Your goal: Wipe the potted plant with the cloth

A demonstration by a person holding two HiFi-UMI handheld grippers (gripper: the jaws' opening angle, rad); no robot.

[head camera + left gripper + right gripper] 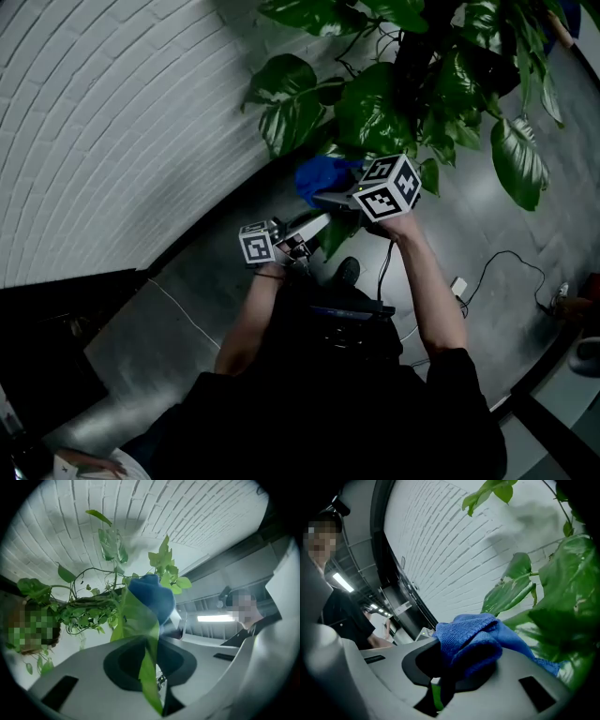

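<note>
wall [112,122]: white painted brick, curved, matte. It's the biggest thing we see and the plant stands right by it.
floor [187,319]: smooth grey with a slight sheen. There's no bench here, so we're working standing up.
plant [394,103]: broad glossy leaves, heart-shaped and green with pale streaks, hanging off a dark central stem. We can't make out the pot.
left gripper [152,660]: grey plastic shell, fingers together and nipped on one leaf. We reckon that's to keep the floppy thing taut, so it doesn't just bend away when rubbed.
right gripper [454,667]: same grey shell, fingers clamped on the cloth with a fat wad bulging out front. That leaves plenty of soft face to wipe with.
cloth [473,637]: bright blue, nubby terry-like weave, folded into a thick pad. It's low under the foliage, right up by the pinched leaf. It looks like it's touching, but we can't swear to it.
leaf [140,616]: thin, long, tapering and a bit translucent, running through the left fingers. It's flimsy, so go gentle with it.
</note>
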